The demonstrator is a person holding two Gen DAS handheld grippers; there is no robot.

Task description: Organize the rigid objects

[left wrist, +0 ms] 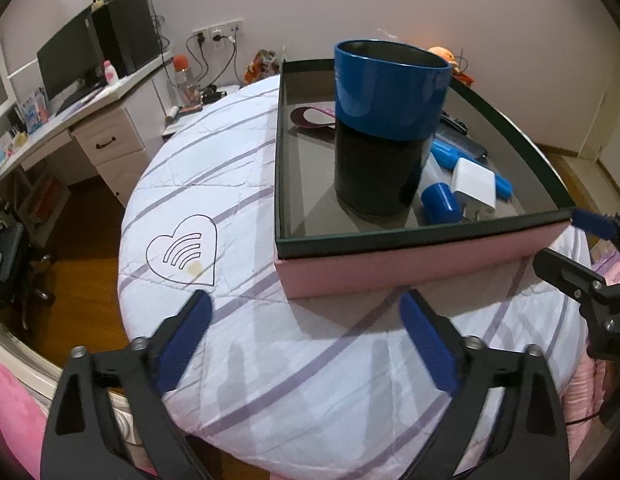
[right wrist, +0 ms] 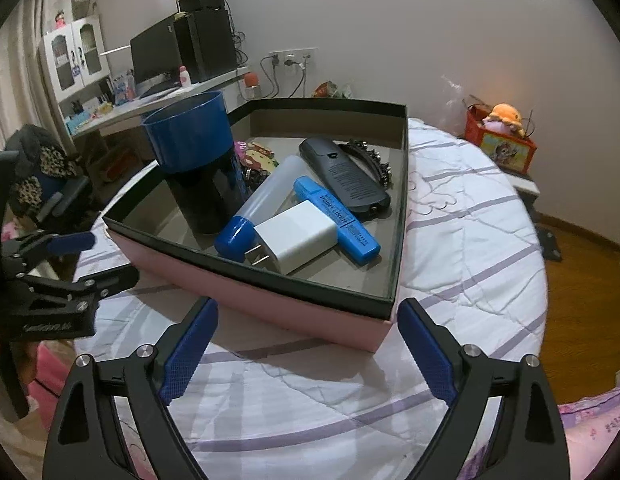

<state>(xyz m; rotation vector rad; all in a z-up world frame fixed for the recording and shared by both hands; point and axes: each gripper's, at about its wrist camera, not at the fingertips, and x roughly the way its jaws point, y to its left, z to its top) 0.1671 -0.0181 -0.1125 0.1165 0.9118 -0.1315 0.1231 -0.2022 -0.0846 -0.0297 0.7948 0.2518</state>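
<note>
Just beyond both grippers' spread, empty fingers (right wrist: 188,354) sits the pink box (right wrist: 270,312) of objects.

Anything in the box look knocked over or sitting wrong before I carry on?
Mostly tidy. The white charger lies stacked on the blue highlighter and leans against the blue-capped tube, not flat. The blue-and-black canister stands upright.

**Colours in the box on the bed**

A pink box (right wrist: 270,304) with a dark green rim is sitting on a white quilt (right wrist: 470,216) striped purple. Inside are showing a blue-and-black cylinder (right wrist: 198,168), white charger (right wrist: 298,236), blue highlighter (right wrist: 338,216), black remote (right wrist: 346,176).
</note>
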